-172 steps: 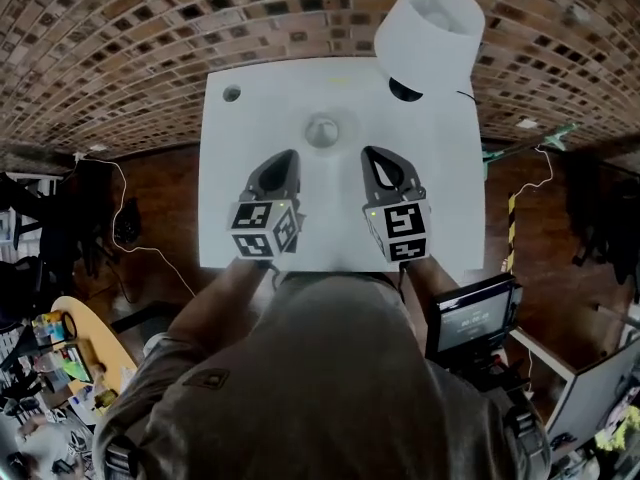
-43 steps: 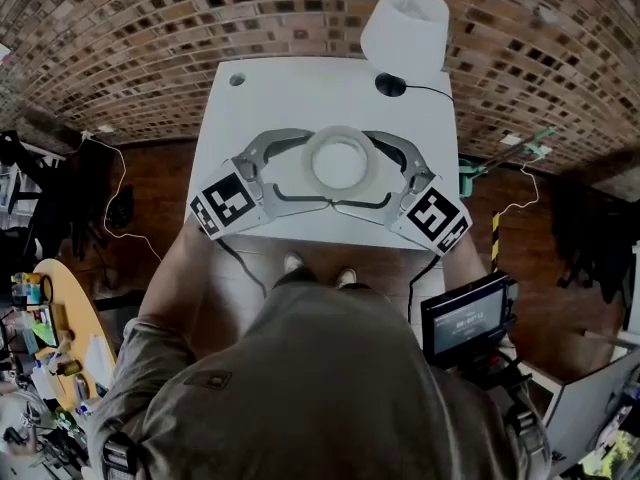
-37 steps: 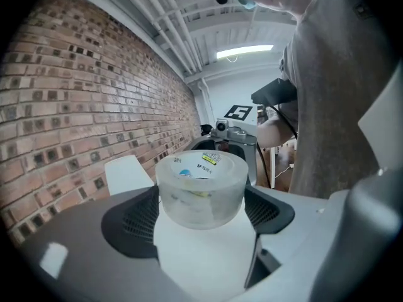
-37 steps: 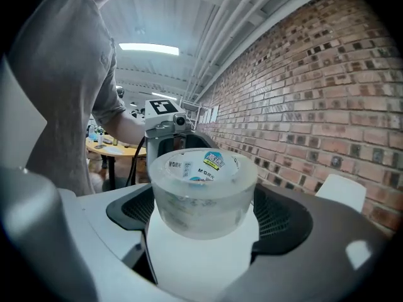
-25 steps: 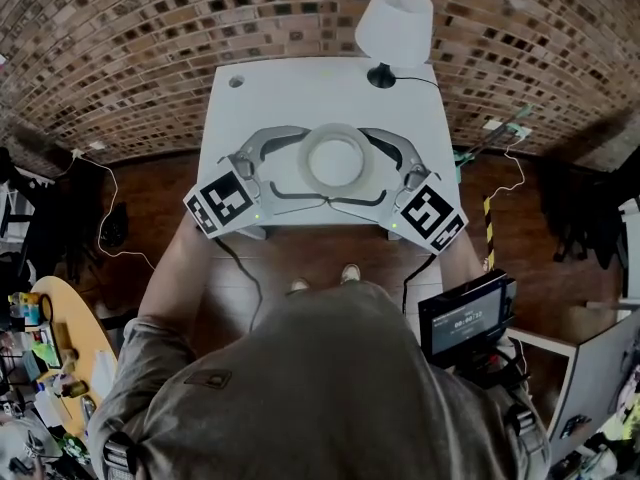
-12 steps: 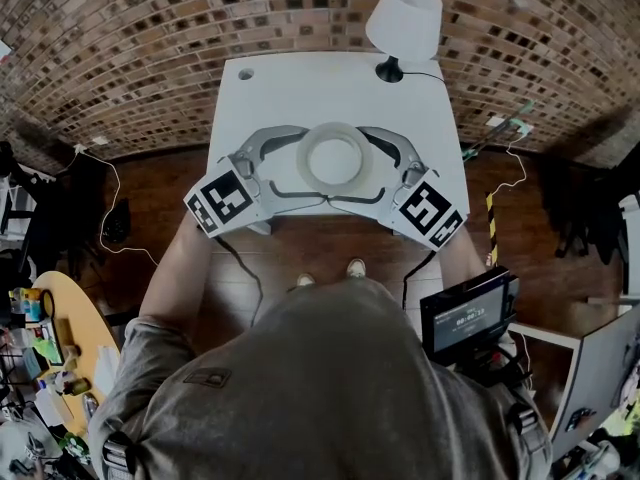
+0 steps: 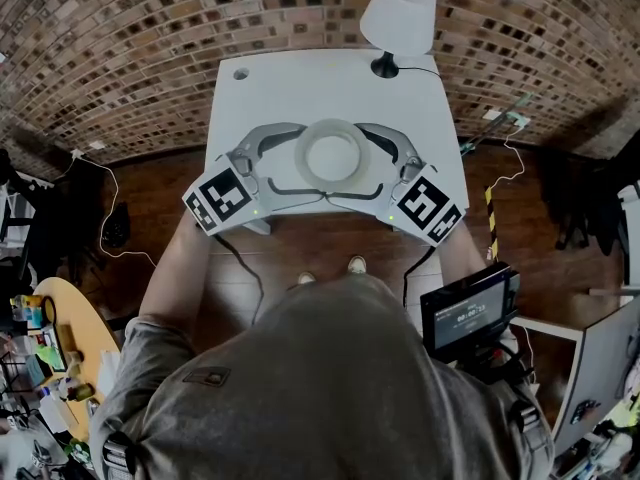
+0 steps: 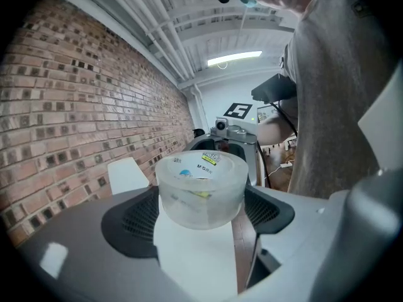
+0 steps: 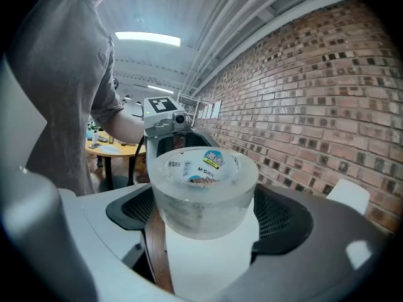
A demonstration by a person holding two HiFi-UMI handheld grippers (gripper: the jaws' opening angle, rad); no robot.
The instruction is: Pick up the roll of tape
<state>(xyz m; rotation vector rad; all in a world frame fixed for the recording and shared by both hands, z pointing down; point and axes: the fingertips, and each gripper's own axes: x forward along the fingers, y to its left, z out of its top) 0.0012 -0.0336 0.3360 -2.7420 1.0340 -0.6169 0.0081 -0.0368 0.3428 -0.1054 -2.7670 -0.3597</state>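
Observation:
The roll of tape (image 7: 331,155) is a clear, wide ring with a printed core. It hangs in the air over the front part of the white table (image 7: 320,83). My left gripper (image 7: 311,163) grips it from the left and my right gripper (image 7: 352,163) from the right, each with one jaw behind the roll and one in front. In the left gripper view the roll of tape (image 8: 201,190) sits between the black pads (image 8: 135,222) and touches both. The right gripper view shows the roll of tape (image 9: 204,190) pressed the same way between its pads (image 9: 283,222).
A white lamp (image 7: 398,16) stands at the table's back right corner, its cord running off the right edge. A round hole (image 7: 240,73) marks the back left corner. A brick wall lies beyond, with wood floor (image 7: 500,208) on both sides. A round cluttered table (image 7: 50,353) stands at lower left.
Seven seconds ago the grippers stood apart and the tape lay on the table. Both have closed round it and raised it. Over the last second the hold has barely shifted.

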